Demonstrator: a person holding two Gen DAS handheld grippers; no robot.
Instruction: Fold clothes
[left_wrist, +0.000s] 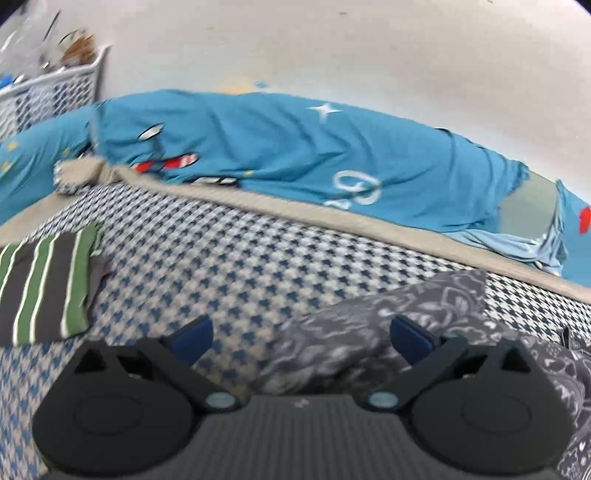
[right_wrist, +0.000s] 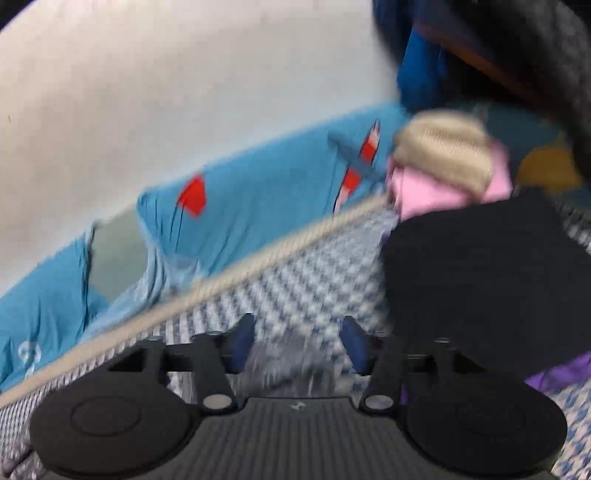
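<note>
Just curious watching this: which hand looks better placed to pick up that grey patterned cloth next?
Probably the left. Its tool is open with the grey patterned cloth lying between its fingers. The right tool shows mostly checked bedcover, too blurred to tell more.

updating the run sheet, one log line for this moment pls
left gripper open | right gripper open | grey patterned garment ungrasped on checked blanket

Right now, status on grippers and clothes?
Left gripper open, empty. Right gripper open, empty, view blurred. Grey patterned garment lies between left fingers. Striped garment off to the side.

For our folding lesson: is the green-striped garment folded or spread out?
Folded: the green-striped garment lies as a compact, straight-edged rectangle on the checked cover.
</note>
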